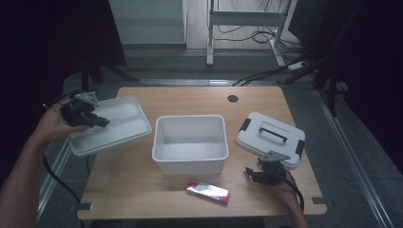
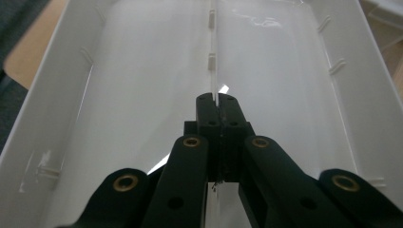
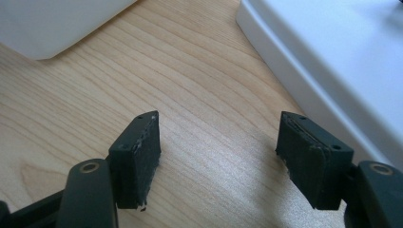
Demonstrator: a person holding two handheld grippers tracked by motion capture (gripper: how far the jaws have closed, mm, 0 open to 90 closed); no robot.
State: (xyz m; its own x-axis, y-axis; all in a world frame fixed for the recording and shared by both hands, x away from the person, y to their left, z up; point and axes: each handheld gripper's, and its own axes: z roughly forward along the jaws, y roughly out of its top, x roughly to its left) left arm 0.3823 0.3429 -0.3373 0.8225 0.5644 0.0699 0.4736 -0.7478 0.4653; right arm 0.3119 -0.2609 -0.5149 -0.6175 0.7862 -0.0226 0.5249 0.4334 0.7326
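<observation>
Your left gripper (image 1: 97, 121) is clamped on the centre divider rib of the white divided tray (image 1: 124, 124), which is held tilted over the table's left edge. Judged light, thin and glossy: likely to flex and slip, so grip that rib or the rim squarely. White bin (image 1: 190, 142) sits centre, red packet (image 1: 207, 191) in front. Your right gripper (image 1: 253, 174) hangs wide open, empty, beside the lidded case (image 1: 271, 137).

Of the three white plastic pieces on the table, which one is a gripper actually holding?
The shallow tray at the left: the left gripper is shut on its thin centre divider. The open bin and lid lie untouched.
</observation>
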